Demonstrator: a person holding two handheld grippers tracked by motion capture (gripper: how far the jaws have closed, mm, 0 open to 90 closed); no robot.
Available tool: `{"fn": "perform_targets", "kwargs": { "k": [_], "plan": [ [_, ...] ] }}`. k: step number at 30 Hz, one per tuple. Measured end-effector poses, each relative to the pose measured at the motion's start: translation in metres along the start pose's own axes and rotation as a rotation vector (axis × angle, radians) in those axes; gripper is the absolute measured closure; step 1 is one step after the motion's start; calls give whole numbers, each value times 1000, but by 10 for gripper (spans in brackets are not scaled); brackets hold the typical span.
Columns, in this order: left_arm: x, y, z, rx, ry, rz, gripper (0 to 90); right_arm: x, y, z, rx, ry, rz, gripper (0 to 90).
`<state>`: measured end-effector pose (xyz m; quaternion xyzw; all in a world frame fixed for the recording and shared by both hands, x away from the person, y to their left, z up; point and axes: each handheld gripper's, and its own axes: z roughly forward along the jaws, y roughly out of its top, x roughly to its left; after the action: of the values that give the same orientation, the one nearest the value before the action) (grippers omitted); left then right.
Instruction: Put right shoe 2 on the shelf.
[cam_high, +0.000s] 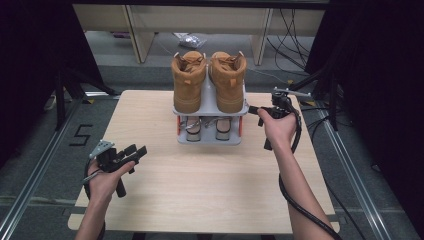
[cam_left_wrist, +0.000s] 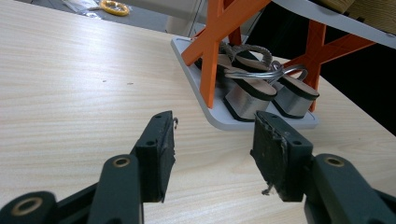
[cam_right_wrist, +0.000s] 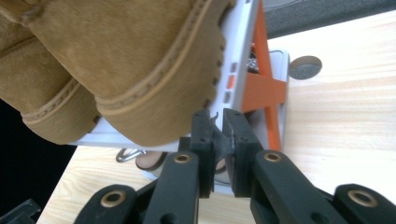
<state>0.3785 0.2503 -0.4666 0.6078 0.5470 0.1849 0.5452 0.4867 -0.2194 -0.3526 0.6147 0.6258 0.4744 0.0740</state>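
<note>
A two-tier shoe rack (cam_high: 210, 99) with grey shelves and orange supports (cam_left_wrist: 212, 51) stands at the back middle of the wooden table. Two tan boots (cam_high: 189, 82) (cam_high: 228, 80) sit on its top shelf, and silver sandals (cam_high: 193, 127) (cam_left_wrist: 254, 91) lie on the bottom shelf. My right gripper (cam_high: 251, 110) is at the top shelf's right edge. In the right gripper view its jaws (cam_right_wrist: 218, 116) are pinched on that grey shelf edge (cam_right_wrist: 238, 51), just under a boot sole (cam_right_wrist: 140, 56). My left gripper (cam_high: 136, 151) (cam_left_wrist: 215, 119) hovers open over the table's left front, pointing at the rack, with nothing between its fingers.
The table (cam_high: 200, 190) has bare wood in front of the rack and on both sides. A round hole (cam_right_wrist: 305, 66) sits in the tabletop beyond the rack. A yellow tape roll (cam_left_wrist: 114, 7) lies on the floor past the table, where cables and rails run.
</note>
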Motion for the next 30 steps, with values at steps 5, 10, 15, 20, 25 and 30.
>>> {"fn": "perform_targets", "kwargs": {
  "k": [5,10,15,20,25,30],
  "plan": [
    [1,-1,1,1,2,1,479,-12,-7,-8,-6,-15,24,815],
    [2,-2,1,4,10,-1,478,-24,-16,-15,-12,-22,34,811],
    [1,-2,2,4,12,3,478,-34,-29,-20,-20,-16,33,806],
    [1,-4,4,10,15,6,478,-42,-46,-23,-35,-17,25,805],
    [0,-6,5,17,13,11,478,-49,-61,-23,-38,5,22,803],
    [0,-6,5,18,15,11,478,-50,-68,-29,-51,13,47,801]
  ]
}}
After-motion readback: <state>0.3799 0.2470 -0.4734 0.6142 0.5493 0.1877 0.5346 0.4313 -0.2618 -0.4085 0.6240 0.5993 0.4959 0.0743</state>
